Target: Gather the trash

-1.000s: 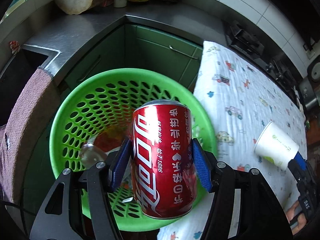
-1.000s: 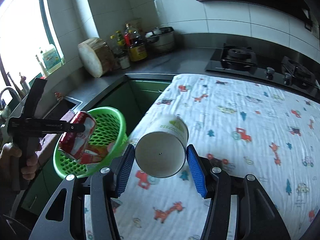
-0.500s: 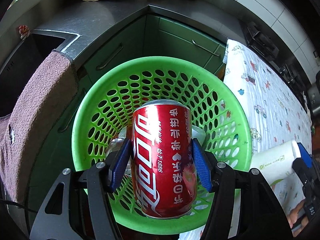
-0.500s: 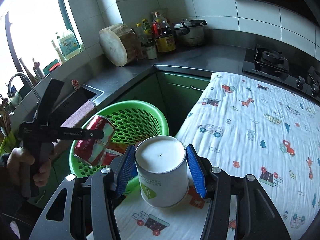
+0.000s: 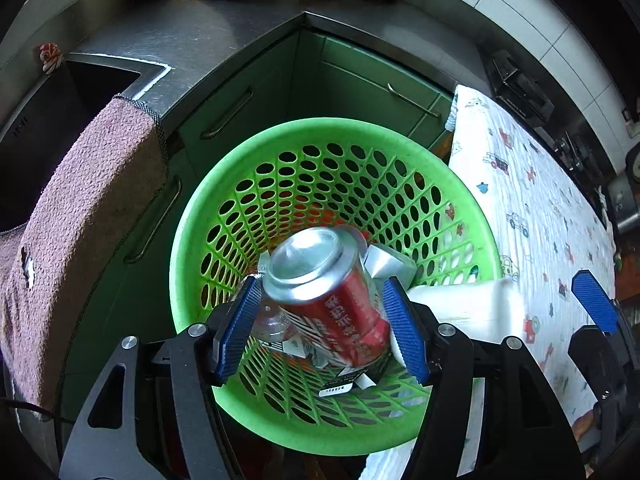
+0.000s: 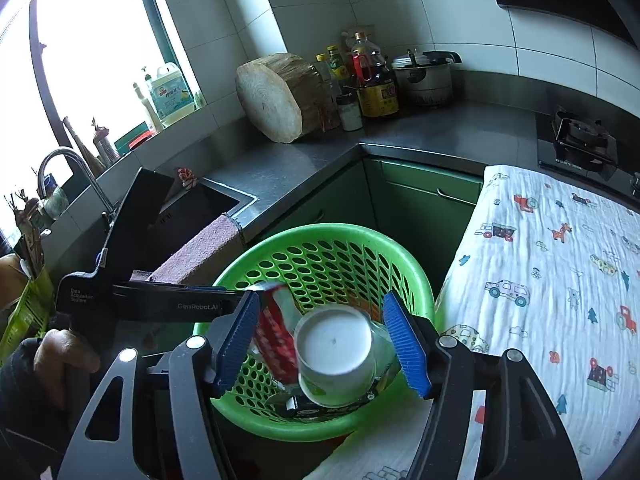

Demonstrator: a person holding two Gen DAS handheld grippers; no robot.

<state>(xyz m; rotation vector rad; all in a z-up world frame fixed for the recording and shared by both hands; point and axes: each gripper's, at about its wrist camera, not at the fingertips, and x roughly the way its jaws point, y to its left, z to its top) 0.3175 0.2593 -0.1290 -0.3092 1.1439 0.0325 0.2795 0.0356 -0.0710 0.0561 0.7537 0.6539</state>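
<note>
A green perforated basket [image 5: 328, 132] [image 6: 420, 280] stands beside the cloth-covered table. My left gripper [image 5: 322, 324] is open over it; the red soda can [image 5: 332, 292] is loose between the fingers, tilted, falling into the basket. It also shows in the right wrist view [image 6: 272, 324]. My right gripper [image 6: 324, 344] is open above the basket; the white paper cup [image 6: 336, 356] is free between its fingers, dropping in. The cup [image 5: 468, 308] shows blurred at the basket's right rim. Other trash, a clear bottle [image 5: 272, 324] and cartons, lies inside.
A steel counter [image 6: 300, 168] with a sink [image 5: 60, 120], a pink towel [image 5: 88, 216] over its edge, green cabinets [image 5: 352, 80] behind the basket. A printed cloth [image 6: 560, 280] covers the table on the right. A wooden block [image 6: 280, 96], bottles and a pot stand at the back.
Both grippers have opened. The can has tipped and dropped out of the left fingers, and the cup has left the right fingers; both are falling into the basket.
</note>
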